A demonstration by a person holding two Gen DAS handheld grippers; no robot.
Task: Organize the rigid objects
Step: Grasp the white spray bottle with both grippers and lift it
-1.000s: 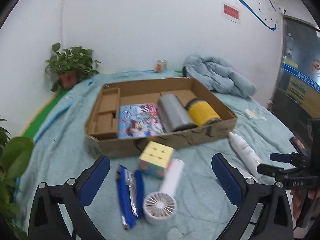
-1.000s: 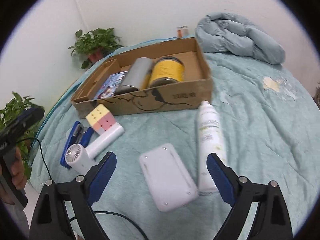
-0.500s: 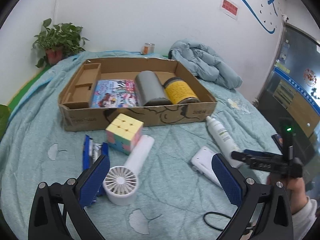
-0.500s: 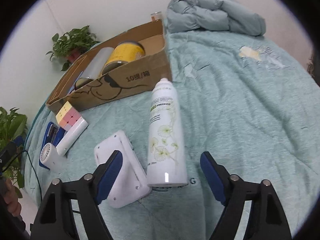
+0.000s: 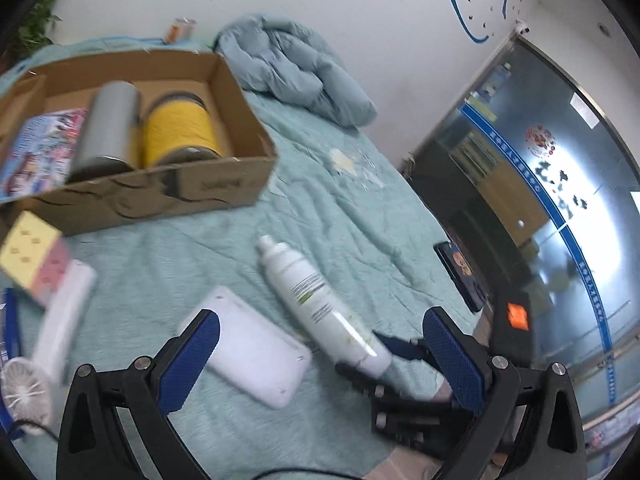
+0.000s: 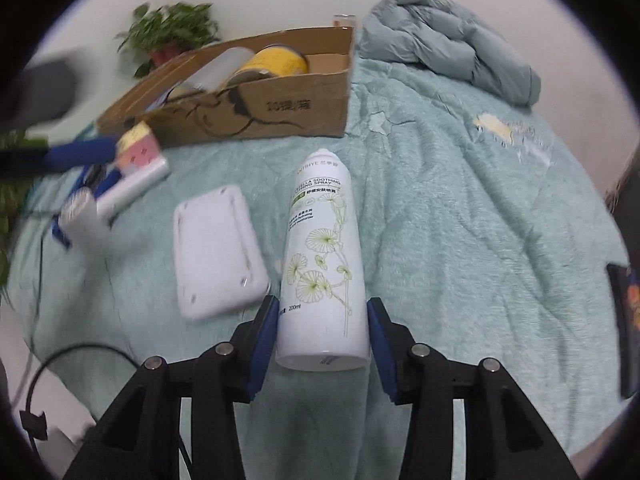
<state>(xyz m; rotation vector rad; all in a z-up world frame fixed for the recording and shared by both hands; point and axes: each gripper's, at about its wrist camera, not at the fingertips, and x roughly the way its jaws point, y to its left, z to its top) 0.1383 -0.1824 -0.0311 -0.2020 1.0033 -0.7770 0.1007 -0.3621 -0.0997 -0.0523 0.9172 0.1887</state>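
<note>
A white spray bottle (image 6: 322,256) lies on the teal bedspread with its cap towards the cardboard box (image 6: 280,108). My right gripper (image 6: 322,312) is closing on the bottle's base, and both blue pads touch its sides. The left wrist view shows the same bottle (image 5: 308,288) with the right gripper (image 5: 376,360) at its base. My left gripper (image 5: 320,320) is open and holds nothing, hovering over a flat white device (image 5: 256,356) beside the bottle. In the box lie a grey cylinder (image 5: 108,128), a yellow can (image 5: 176,132) and a book (image 5: 36,148).
A pastel cube (image 6: 138,148), a white hand fan (image 6: 104,204) and a blue item (image 5: 8,320) lie left of the device. A folded grey quilt (image 6: 448,40) sits at the back, a potted plant (image 6: 172,32) behind the box. A dark tablet (image 5: 460,276) lies at the bed's right edge.
My right gripper dropped to the bottle and its jaws narrowed around the base. The left gripper swung right, from over the fan and cube to over the white device and bottle.
</note>
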